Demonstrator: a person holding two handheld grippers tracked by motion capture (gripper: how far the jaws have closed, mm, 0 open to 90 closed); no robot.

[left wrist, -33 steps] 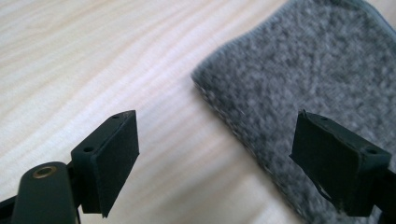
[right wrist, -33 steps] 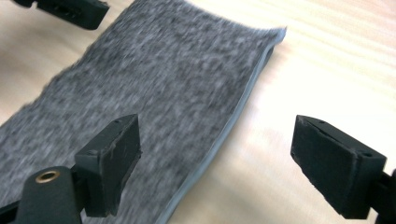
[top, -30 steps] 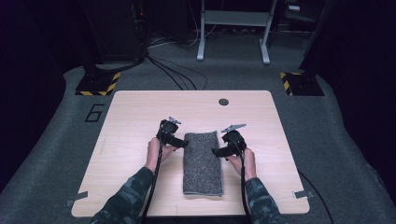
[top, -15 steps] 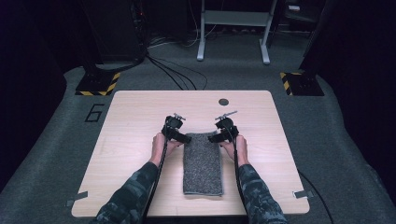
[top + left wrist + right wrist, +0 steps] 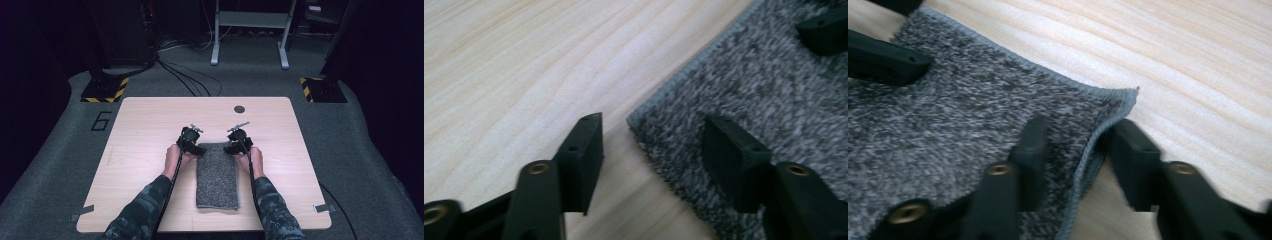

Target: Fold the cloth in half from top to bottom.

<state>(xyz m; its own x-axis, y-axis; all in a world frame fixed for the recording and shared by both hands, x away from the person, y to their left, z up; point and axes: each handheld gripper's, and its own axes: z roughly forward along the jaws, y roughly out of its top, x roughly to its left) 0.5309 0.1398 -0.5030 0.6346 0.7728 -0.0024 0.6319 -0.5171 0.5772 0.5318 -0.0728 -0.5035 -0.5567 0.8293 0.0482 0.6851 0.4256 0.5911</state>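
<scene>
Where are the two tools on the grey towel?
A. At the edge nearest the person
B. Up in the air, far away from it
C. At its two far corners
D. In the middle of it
C: in the high view the left tool and the right tool sit at the two far corners of the grey towel, each with a corner between its jaws, which have just been closing.

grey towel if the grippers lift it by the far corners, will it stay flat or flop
The grey towel will probably flop: its corner already curls up between the right gripper pads. Its fuzzy knit looks soft and light, so it should drape and unfold. It seems grippy, unlikely to slip. The left gripper, jaws just closing, straddles the other corner.
</scene>
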